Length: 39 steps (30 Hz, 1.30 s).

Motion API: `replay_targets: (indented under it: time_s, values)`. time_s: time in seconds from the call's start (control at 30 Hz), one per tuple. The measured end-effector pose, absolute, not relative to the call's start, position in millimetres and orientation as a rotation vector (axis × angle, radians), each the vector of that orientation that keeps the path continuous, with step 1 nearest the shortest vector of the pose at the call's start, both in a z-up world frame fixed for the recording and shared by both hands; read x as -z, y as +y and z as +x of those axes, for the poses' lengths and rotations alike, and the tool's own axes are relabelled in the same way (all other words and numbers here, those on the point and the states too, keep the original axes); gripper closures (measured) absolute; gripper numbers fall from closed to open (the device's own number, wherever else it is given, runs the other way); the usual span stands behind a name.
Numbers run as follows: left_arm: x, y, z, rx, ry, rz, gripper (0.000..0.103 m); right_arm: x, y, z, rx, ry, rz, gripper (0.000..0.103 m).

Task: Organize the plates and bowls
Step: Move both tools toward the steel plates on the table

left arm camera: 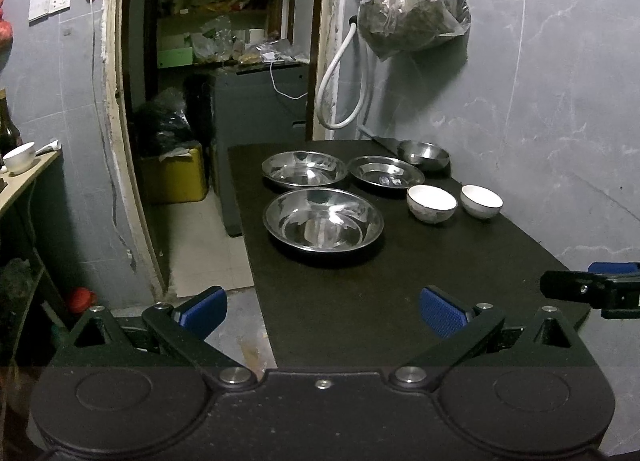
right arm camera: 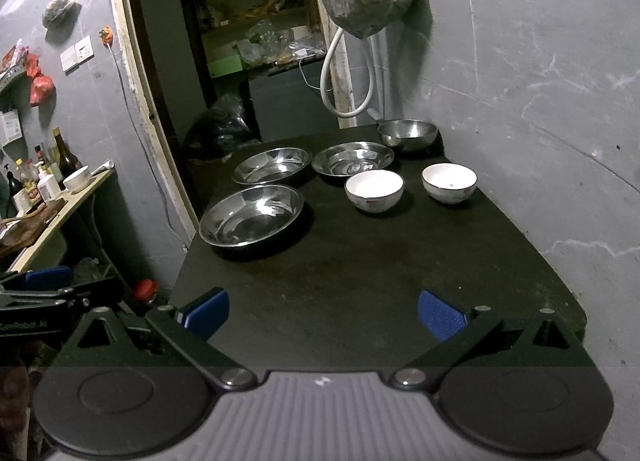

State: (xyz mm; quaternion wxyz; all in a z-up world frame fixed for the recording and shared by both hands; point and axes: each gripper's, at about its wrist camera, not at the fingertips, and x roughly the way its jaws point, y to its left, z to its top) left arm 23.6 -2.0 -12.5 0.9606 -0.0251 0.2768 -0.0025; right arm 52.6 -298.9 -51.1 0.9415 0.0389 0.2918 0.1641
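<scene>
On the dark table (left arm camera: 360, 301) (right arm camera: 360, 269) lie three steel plates: a large near one (left arm camera: 323, 219) (right arm camera: 251, 215), a far left one (left arm camera: 304, 169) (right arm camera: 272, 165) and a far right one (left arm camera: 386, 172) (right arm camera: 353, 159). A steel bowl (left arm camera: 424, 153) (right arm camera: 407, 133) stands at the far corner. Two white bowls (left arm camera: 431, 203) (left arm camera: 481, 201) (right arm camera: 374, 191) (right arm camera: 449, 182) sit side by side toward the wall. My left gripper (left arm camera: 322, 311) hangs open over the table's near left edge, holding nothing. My right gripper (right arm camera: 323, 313) is open over the near end, also with nothing between its fingers.
A grey wall (right arm camera: 540, 101) runs along the table's right side, with a bag (left arm camera: 412, 9) and a white hose (left arm camera: 340, 89) hanging at the far end. A doorway (left arm camera: 224, 61) opens to the left. A side shelf (right arm camera: 60, 201) with bottles and a white cup stands further left.
</scene>
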Motion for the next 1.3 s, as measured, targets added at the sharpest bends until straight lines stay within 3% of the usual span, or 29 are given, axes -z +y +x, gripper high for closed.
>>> replay_targets:
  time_s: [0.73, 1.3]
  values:
    - [17, -19, 45, -0.056, 0.633, -0.044, 0.001, 54, -320, 65, -0.346, 0.599, 0.084, 0.000]
    - [30, -48, 108, -0.194, 0.746, -0.048, 0.001, 74, -340, 165, -0.464, 0.697, 0.083, 0.000]
